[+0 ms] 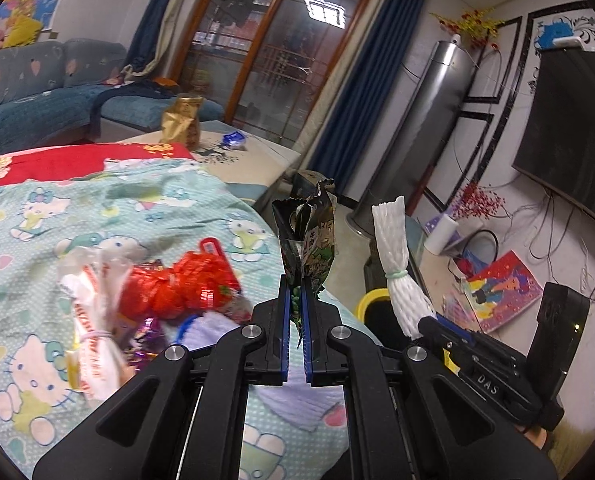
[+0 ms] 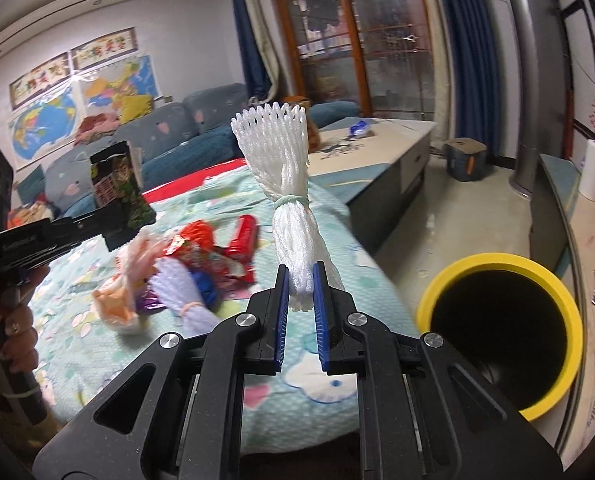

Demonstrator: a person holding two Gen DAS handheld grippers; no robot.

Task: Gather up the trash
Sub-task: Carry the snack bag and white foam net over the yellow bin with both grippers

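Beside the bed, both grippers carry trash toward the yellow-rimmed bin (image 2: 501, 332). The left gripper (image 1: 296, 304) is clamped tight on a dark green snack wrapper (image 1: 307, 232), held upright. The right gripper (image 2: 300, 284) is pinched on the lower end of a white foam net sleeve (image 2: 287, 184). Judged step: transport, release pending. Next move calls for bringing each load over the bin mouth before the jaws part; the bin sits just right of the right gripper. More trash (image 2: 201, 264) lies on the patterned bedspread (image 1: 37, 216). The right wrist view shows the bin's full opening and the hand (image 2: 13, 332) on the left tool; the left view shows only a sliver of rim.
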